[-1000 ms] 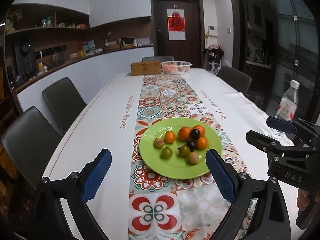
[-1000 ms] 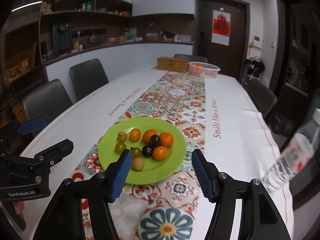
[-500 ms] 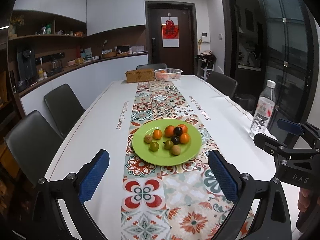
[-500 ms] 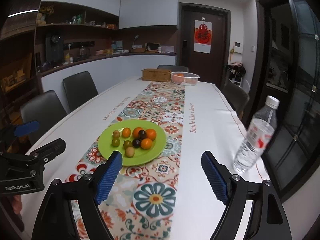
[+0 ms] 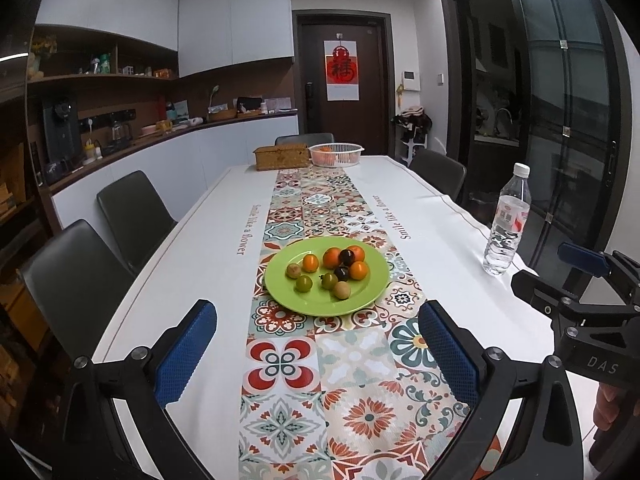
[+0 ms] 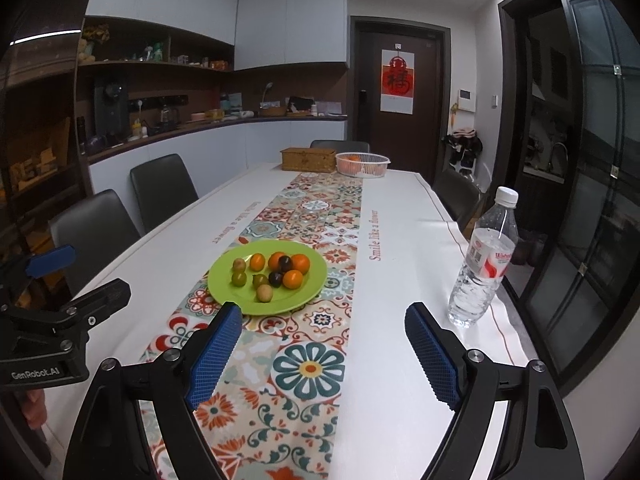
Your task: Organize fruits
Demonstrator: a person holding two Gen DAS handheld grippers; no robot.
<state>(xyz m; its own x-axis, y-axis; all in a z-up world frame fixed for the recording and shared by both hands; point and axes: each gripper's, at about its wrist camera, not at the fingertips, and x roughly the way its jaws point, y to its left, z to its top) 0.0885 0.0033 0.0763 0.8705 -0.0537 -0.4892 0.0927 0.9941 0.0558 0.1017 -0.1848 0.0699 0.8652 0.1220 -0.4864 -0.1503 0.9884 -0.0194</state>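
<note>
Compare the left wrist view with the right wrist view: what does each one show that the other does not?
Only the left wrist view shows the right gripper from the side, at its right edge, with fingers of the hand holding it.

Only the right wrist view shows the left gripper from the side, at its left edge.

Both share the green plate of small orange, green, tan and dark fruits on the patterned runner, the water bottle near the table's right edge, and the wicker box and white basket at the far end. Both grippers are open and empty.
</note>
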